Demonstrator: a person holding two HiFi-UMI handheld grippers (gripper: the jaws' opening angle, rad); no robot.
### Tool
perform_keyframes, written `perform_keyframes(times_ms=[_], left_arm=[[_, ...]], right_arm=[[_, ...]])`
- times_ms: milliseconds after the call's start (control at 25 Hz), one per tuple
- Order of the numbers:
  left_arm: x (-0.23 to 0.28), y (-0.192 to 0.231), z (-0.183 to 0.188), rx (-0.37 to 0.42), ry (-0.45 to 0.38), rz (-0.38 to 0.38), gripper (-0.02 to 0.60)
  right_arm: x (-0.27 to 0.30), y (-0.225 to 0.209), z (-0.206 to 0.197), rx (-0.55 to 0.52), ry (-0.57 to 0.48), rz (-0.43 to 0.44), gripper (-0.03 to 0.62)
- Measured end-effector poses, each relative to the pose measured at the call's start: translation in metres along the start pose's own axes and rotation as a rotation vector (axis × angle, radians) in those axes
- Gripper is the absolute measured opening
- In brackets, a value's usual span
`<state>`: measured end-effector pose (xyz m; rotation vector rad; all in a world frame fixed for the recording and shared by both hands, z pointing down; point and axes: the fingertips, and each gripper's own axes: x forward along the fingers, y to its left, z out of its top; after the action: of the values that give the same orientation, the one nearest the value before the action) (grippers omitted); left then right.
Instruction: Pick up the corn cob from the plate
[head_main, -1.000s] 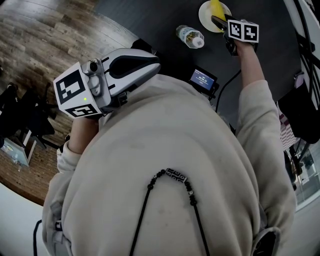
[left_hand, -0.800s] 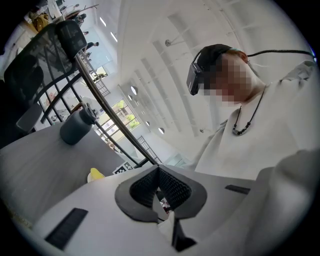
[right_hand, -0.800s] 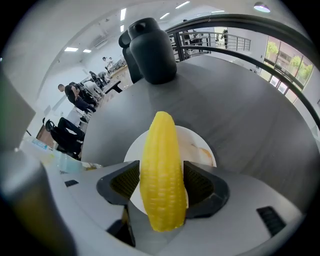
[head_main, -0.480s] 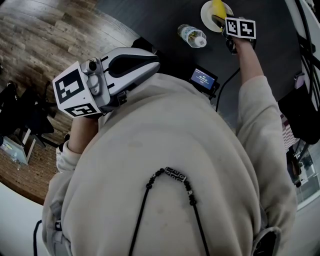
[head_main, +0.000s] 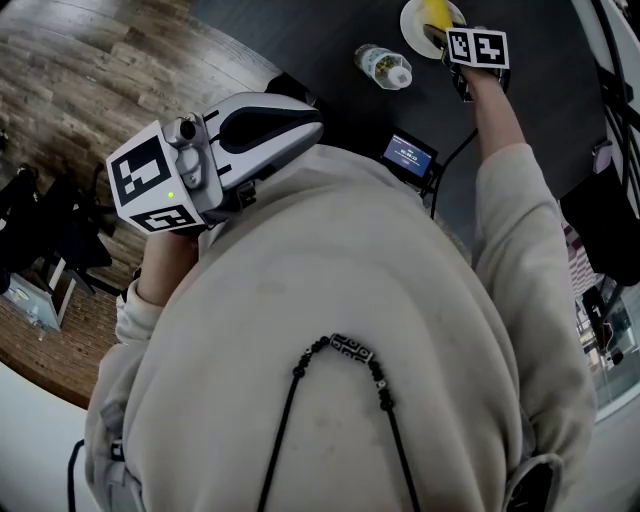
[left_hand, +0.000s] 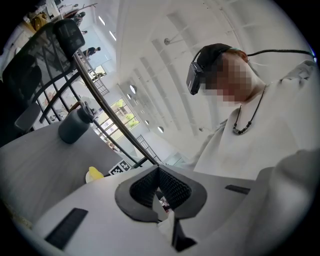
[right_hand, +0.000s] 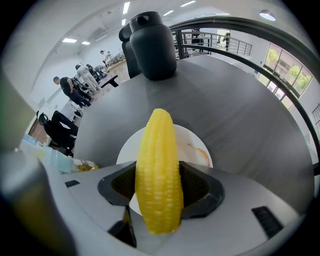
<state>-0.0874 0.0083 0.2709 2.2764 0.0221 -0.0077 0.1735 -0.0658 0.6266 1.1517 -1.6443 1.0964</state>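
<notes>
A yellow corn cob (right_hand: 157, 170) lies on a white plate (right_hand: 192, 145) on the dark table. My right gripper (right_hand: 159, 187) points steeply down over it, with the cob between its two pads. The jaws are closing around the cob, and I see no firm press on it. In the head view the corn cob (head_main: 436, 12) and plate (head_main: 412, 22) sit at the top edge, with the right gripper (head_main: 440, 38) over them. My left gripper (head_main: 300, 115) is held level near my chest, shut and holding nothing; its own view shows the left gripper (left_hand: 159, 187) with pads meeting.
A clear plastic bottle (head_main: 383, 66) lies on the table left of the plate. A small device with a lit screen (head_main: 407, 154) sits nearer me. A black jug (right_hand: 152, 45) stands beyond the plate. A railing runs past the table's far edge.
The right gripper has edged slightly further over the plate and the corn cob. The left gripper has stayed where it was.
</notes>
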Motion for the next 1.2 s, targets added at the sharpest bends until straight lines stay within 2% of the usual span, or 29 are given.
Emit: perform_keyframes(times_ms=[320, 680, 840, 1040, 1200], left_arm=[[0.003, -0.007, 0.003, 0.032, 0.024, -0.010, 0.002], [0.029, -0.031, 0.016, 0.136, 0.114, -0.107, 0.002], [0.048, -0.042, 0.018, 0.178, 0.178, -0.185, 0.002], [0.076, -0.054, 0.033, 0.239, 0.249, -0.291, 0.002], [0.093, -0.063, 0.037, 0.267, 0.297, -0.344, 0.002]], right_arm=[[-0.014, 0.008, 0.000, -0.002, -0.023, 0.003, 0.247], [-0.091, 0.003, -0.016, 0.082, -0.162, -0.004, 0.247], [-0.141, 0.013, -0.030, 0.166, -0.275, 0.000, 0.247], [-0.214, 0.036, -0.037, 0.273, -0.490, 0.059, 0.247], [-0.277, 0.050, -0.041, 0.317, -0.628, 0.050, 0.247]])
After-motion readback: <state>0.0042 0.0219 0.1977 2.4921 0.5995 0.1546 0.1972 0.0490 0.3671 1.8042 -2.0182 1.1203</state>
